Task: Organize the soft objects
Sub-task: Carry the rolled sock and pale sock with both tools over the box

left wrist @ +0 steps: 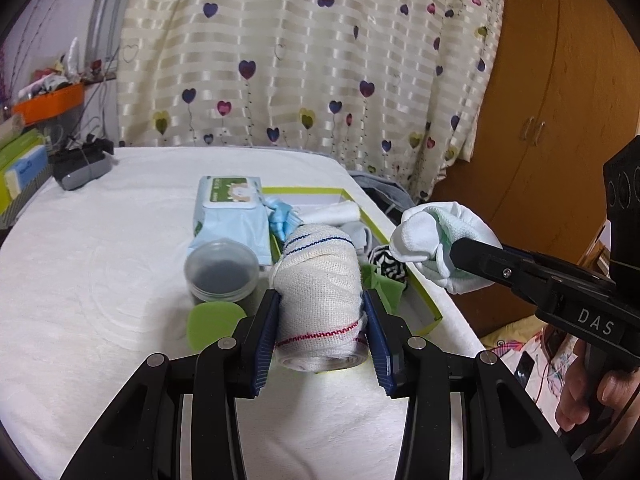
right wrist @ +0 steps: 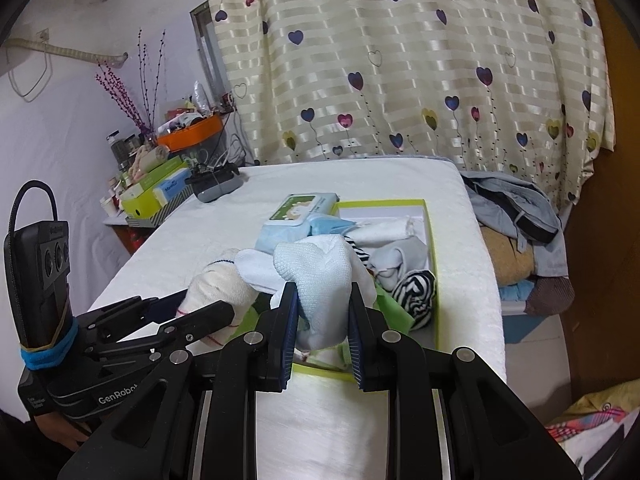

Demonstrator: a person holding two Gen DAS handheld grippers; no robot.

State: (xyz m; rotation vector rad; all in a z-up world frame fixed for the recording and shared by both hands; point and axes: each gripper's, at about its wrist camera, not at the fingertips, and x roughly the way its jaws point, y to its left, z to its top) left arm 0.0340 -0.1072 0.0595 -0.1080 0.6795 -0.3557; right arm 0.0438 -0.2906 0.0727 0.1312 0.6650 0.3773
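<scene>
My left gripper (left wrist: 322, 300) is shut on a rolled cream cloth (left wrist: 320, 276) with blue and red stitched lines, held just above the near end of the green box (left wrist: 424, 300). My right gripper (right wrist: 323, 300) is shut on a bundled white sock (right wrist: 320, 276) with a pale green part, held above the same box (right wrist: 430, 240). In the left wrist view the right gripper (left wrist: 456, 256) and its white sock (left wrist: 440, 240) hover past the box's right edge. The box holds a striped black-and-white sock (right wrist: 416, 292), a grey sock (right wrist: 404, 256) and a white folded cloth (right wrist: 384, 228).
A wet-wipes pack (left wrist: 228, 216), a round lidded jar (left wrist: 220, 272) and a green disc (left wrist: 212, 324) lie left of the box on the white table (left wrist: 100, 280). A dark device (left wrist: 80, 168) sits at the far left. Clothes (right wrist: 516, 208) pile right of the table.
</scene>
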